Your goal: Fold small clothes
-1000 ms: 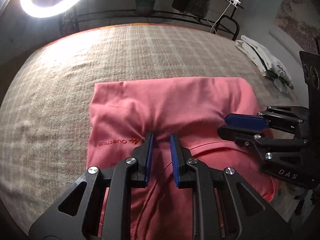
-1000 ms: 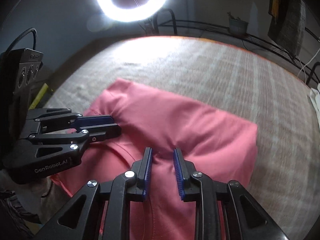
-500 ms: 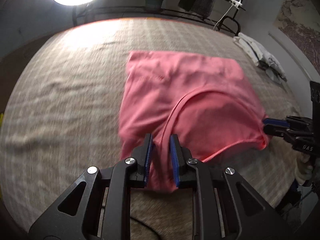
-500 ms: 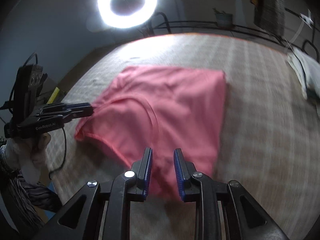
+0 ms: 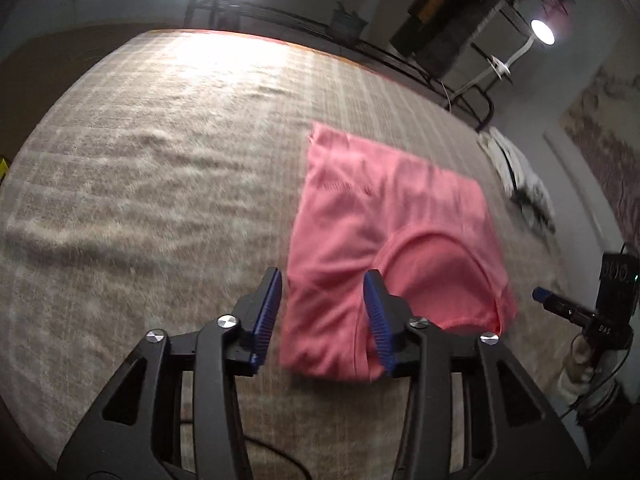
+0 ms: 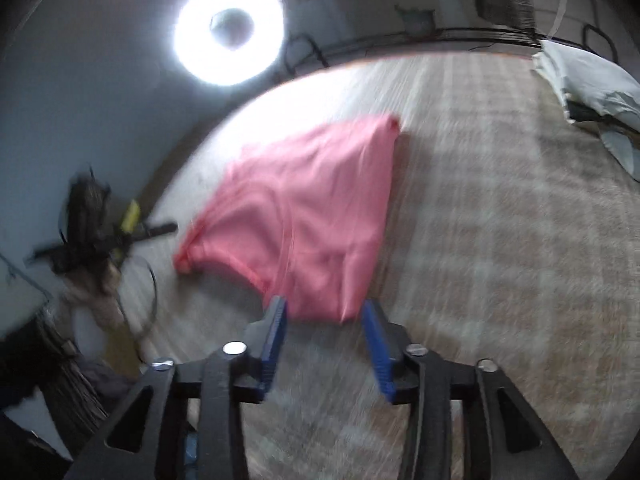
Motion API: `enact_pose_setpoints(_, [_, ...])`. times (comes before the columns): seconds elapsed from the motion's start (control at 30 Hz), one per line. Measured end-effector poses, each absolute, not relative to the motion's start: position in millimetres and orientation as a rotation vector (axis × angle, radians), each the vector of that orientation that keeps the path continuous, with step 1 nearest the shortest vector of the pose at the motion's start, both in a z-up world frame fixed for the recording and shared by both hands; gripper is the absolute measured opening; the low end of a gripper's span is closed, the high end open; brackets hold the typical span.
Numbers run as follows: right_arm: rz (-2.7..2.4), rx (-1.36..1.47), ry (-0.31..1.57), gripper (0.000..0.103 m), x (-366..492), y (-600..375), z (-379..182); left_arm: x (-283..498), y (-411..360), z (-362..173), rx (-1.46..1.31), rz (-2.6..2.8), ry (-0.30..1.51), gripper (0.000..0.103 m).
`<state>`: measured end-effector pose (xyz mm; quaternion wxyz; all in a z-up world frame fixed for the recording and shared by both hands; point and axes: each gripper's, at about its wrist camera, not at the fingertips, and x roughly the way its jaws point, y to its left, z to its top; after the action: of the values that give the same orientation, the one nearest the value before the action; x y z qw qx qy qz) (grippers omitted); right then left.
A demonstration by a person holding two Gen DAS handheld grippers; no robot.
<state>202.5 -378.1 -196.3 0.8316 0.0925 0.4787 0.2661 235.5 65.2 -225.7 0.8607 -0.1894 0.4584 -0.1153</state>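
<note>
A pink garment lies folded on the beige checked cloth; it also shows in the right wrist view. My left gripper is open and empty, raised over the garment's near left edge. My right gripper is open and empty, just in front of the garment's near edge. The right gripper shows at the right edge of the left wrist view. The left gripper appears blurred at the left of the right wrist view.
White clothes lie at the far right of the surface, also seen in the right wrist view. A ring light and a metal rack stand behind the surface. A black cable lies near the front edge.
Both grippers have let go of the pink garment and opened. Both have pulled back toward the near edge, and the garment now lies folded on the surface.
</note>
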Motion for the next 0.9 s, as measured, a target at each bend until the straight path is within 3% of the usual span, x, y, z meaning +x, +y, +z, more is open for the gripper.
enact_pose_setpoints(0.3, [0.543, 0.48, 1.066, 0.047, 283.8, -406.2, -233.7, 288.1, 84.4, -264.5, -0.703, -0.282, 1.076, 0.044])
enact_pose_setpoints(0.73, [0.618, 0.672, 1.062, 0.031, 318.5, -399.0, -265.4, 312.7, 55.8, -268.3, -0.687, -0.376, 1.081, 0.043])
enact_pose_setpoints(0.83, [0.614, 0.643, 1.08, 0.023, 318.6, -381.0, -266.3, 317.6, 43.7, -268.5, -0.636, -0.365, 1.092, 0.02])
enact_pose_setpoints(0.9, [0.606, 0.634, 1.088, 0.014, 320.9, -374.6, -265.9, 318.1, 37.2, -268.3, -0.615, -0.35, 1.09, 0.011])
